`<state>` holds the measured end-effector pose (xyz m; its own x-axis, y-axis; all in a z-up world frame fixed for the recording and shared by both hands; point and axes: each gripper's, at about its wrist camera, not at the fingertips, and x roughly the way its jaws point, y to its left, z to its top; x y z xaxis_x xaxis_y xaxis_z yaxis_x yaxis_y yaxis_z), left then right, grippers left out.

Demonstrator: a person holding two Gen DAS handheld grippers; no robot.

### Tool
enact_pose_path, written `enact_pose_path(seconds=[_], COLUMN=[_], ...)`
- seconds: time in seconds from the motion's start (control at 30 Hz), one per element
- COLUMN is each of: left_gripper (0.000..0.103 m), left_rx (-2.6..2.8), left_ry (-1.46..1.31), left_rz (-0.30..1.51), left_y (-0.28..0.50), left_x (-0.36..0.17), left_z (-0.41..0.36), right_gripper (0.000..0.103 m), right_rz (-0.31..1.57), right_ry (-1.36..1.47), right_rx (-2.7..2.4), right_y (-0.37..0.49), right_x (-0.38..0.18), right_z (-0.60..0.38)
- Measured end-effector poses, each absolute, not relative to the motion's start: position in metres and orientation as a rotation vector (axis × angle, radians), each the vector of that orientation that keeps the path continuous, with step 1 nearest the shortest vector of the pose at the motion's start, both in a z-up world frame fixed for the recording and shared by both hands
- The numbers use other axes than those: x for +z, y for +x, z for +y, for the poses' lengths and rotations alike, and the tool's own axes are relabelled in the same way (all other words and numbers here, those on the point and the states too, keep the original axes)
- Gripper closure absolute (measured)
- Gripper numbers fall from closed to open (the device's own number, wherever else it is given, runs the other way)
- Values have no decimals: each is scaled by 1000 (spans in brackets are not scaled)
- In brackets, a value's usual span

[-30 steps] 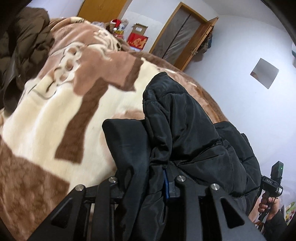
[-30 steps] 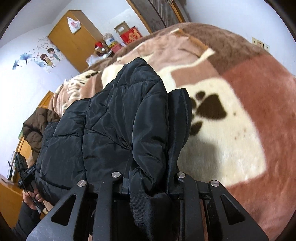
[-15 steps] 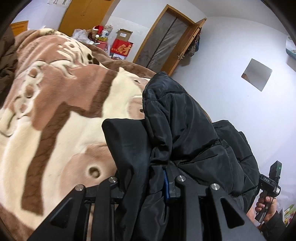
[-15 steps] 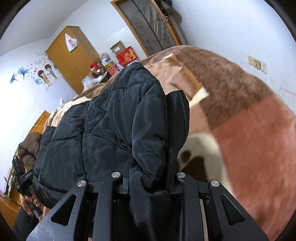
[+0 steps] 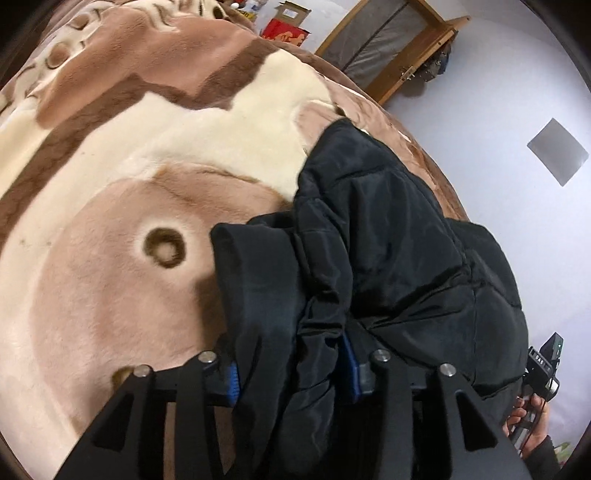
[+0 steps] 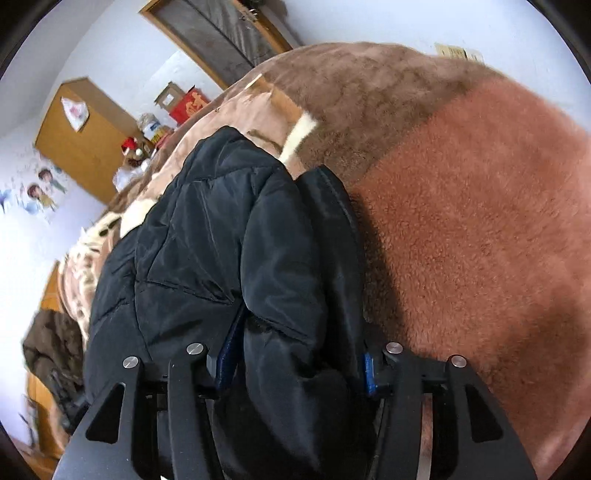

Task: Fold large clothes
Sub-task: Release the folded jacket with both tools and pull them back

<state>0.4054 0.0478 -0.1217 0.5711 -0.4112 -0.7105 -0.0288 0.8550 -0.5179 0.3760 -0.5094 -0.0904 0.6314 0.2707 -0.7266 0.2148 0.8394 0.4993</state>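
A black puffer jacket (image 5: 388,236) lies bunched on a brown and cream fleece blanket (image 5: 110,258) on the bed. In the left wrist view, one end of the jacket runs between the fingers of my left gripper (image 5: 291,373). Its jaws are opening, and the blue pads stand apart with the fabric loose between them. The right wrist view shows the jacket's other end (image 6: 207,236) inside my right gripper (image 6: 295,363), close over the reddish part of the blanket (image 6: 480,221). Those jaws are opening too, wider. A hand holds the right gripper's handle (image 5: 543,365) at the far edge.
A wooden door (image 5: 388,48) and a red box (image 5: 286,31) stand beyond the bed. A yellow wardrobe (image 6: 81,136) and cluttered items are at the far side. A brown coat (image 6: 51,343) lies at the bed's left edge. White walls are close.
Both grippers have come down toward the blanket, carrying the jacket forward with them. Their jaws, earlier pinched on the fabric, now stand wider apart.
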Motion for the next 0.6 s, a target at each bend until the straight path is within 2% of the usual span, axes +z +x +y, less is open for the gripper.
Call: enact_pose_path(seconds=[0.13,0.37,0.47,0.6], left_gripper=[58,60,59,59], left_rx=[-227,-209,-270,-264], left_ry=[-529,-439,-342,-247], left_rz=[934,755,763,900], left_y=[391,351,350,360], left_x=[-99,-28,-22,-55], left_z=[66,69,39,7], right_gripper=[50,50,50,50], right_rz=[860,707,783,896], right_ry=[533,412,322,355], right_rx=[-1,13,31,-9], right_y=[354,313,320,334], right_x=[-61,-5,-17,-52], right_z=[-512,-482,-453,-451])
